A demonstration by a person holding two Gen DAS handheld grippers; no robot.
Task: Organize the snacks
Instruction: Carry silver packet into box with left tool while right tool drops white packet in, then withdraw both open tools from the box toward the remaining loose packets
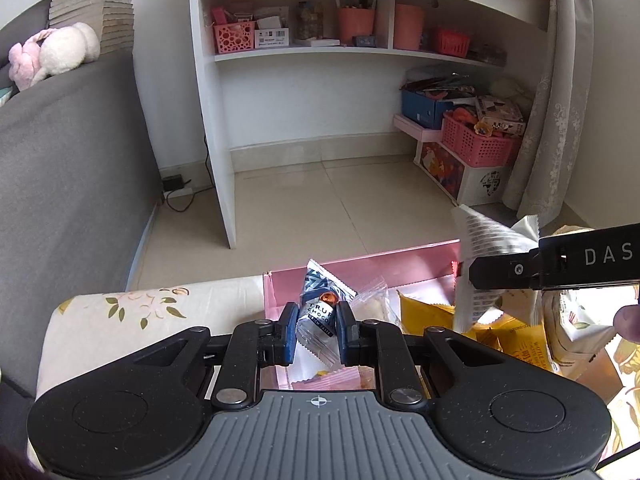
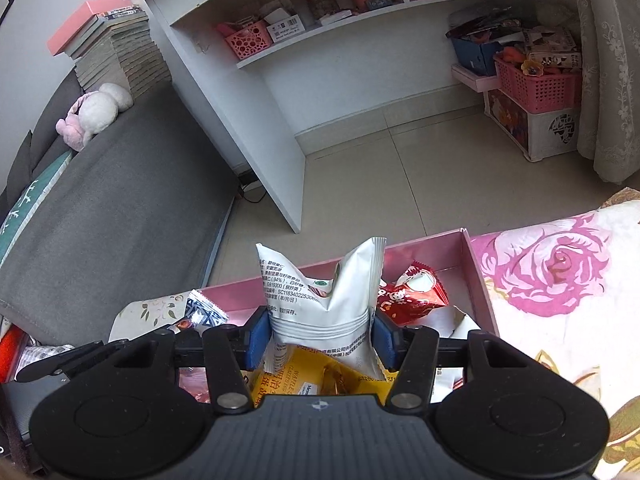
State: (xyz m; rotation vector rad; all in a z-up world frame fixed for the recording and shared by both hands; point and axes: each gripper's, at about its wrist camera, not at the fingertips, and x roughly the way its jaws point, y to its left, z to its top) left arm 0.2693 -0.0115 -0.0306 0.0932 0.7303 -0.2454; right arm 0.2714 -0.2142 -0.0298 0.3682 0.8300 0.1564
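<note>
holding a small dark-blue and clear truffle chocolate wrapper (image 1: 320,312), your left tool (image 1: 318,330) has its blue pads pressed tight on both sides of the packet, which stands tilted between them over the near left corner of the shallow pink cardboard tray (image 1: 360,266). your right tool (image 2: 322,334) is clamped on a white crinkled snack pouch with printed text (image 2: 320,296), pads pinching its lower band so the top splays into two peaks; in the left wrist view that same pouch hangs to the right, above the tray. below it lie yellow waffle snack bags (image 2: 296,380), and just to the right a red and white candy packet (image 2: 412,292) rests inside the tray near its far right corner. the tray sits on a floral bedspread with big pink roses (image 2: 560,280). beyond it you see beige floor tiles (image 1: 360,204), a white open shelf unit (image 1: 224,120) holding pink baskets, and a grey sofa (image 2: 120,208) on the left.
</note>
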